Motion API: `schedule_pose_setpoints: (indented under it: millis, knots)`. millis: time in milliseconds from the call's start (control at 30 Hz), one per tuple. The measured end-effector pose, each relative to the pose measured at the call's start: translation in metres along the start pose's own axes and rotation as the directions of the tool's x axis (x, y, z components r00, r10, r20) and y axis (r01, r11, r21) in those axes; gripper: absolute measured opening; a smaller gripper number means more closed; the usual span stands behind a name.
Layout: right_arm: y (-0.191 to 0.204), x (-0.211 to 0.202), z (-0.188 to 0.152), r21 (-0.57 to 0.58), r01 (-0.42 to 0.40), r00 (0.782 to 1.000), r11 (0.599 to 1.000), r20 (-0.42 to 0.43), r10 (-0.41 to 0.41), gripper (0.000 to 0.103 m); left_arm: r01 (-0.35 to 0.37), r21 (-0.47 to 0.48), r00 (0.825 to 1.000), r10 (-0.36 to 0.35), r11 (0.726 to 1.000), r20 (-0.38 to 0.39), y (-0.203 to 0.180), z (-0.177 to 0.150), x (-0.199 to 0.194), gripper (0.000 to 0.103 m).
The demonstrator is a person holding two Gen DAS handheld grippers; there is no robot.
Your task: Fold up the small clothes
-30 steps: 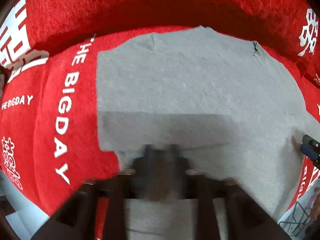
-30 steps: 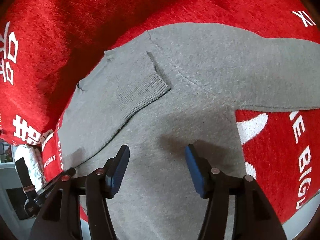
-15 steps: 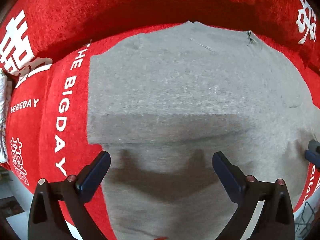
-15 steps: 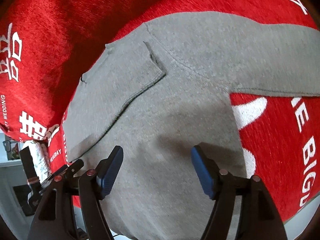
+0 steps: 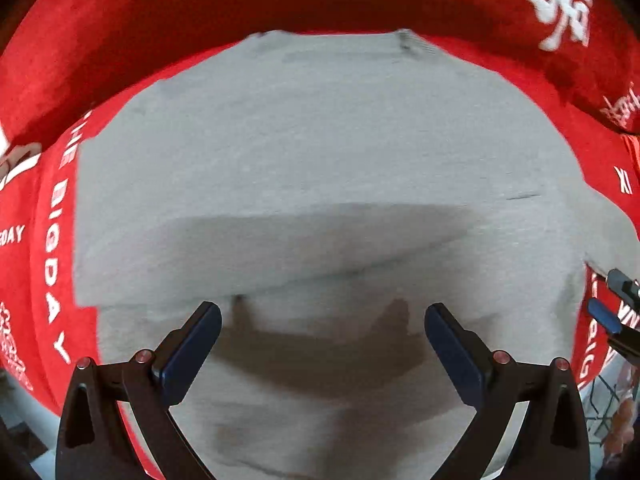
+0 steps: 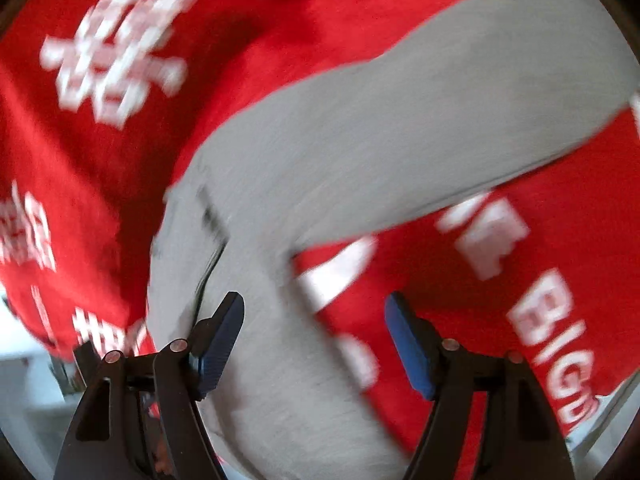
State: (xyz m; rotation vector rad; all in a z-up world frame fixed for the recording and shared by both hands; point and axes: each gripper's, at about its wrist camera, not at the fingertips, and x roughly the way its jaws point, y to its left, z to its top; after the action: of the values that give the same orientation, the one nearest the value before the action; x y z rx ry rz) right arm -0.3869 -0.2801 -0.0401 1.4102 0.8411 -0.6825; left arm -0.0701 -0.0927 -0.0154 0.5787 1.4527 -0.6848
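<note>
A grey knit sweater [image 5: 320, 152] lies flat on a red cloth, with one part folded over its body, the fold edge crossing the left wrist view. My left gripper [image 5: 322, 336] is open and empty just above the sweater's near part. In the right wrist view the sweater [image 6: 400, 132] is blurred; its long sleeve stretches up to the right. My right gripper [image 6: 314, 334] is open and empty above the sweater's body edge and the red cloth.
The red plush cloth [image 5: 48, 272] with white letters and characters covers the surface and rises at the back [image 6: 120, 40]. The other gripper's blue-tipped fingers [image 5: 612, 312] show at the right edge. The surface edge and floor lie at the lower left [image 6: 24, 380].
My left gripper opened from shut, let go of the sweater and pulled back a little. My right gripper stayed open and swung right, toward the sleeve and red cloth.
</note>
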Motion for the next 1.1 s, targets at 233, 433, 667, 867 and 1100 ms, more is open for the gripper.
schedule_pose_setpoints:
  millis: [233, 433, 667, 867, 1100]
  knots:
    - [-0.095, -0.046, 0.035, 0.287, -0.054, 0.985, 0.956, 0.171, 0.004, 0.076, 0.029, 0.085, 1.0, -0.029, 0.996, 0.002, -0.053, 0.016, 0.004, 0.102]
    - [-0.135, -0.07, 0.06, 0.384, -0.22, 0.946, 0.897, 0.308, 0.1, 0.076, 0.038, 0.139, 0.999, -0.038, 0.99, -0.003, -0.091, 0.018, 0.005, 0.102]
    - [-0.144, -0.078, 0.083, 0.426, -0.331, 0.909, 0.842, 0.384, 0.163, 0.076, 0.042, 0.162, 0.999, -0.042, 0.986, -0.004, -0.119, 0.024, 0.01, 0.102]
    - [-0.149, -0.066, 0.084, 0.477, -0.388, 0.902, 0.788, 0.373, 0.218, 0.008, 0.049, 0.144, 0.999, -0.048, 0.988, -0.012, -0.136, 0.029, 0.018, 0.102]
    - [-0.098, -0.066, 0.09, 0.322, -0.454, 0.869, 0.831, 0.368, 0.332, 0.008, 0.05, 0.109, 0.998, -0.053, 0.993, 0.023, -0.096, 0.036, 0.005, 0.102]
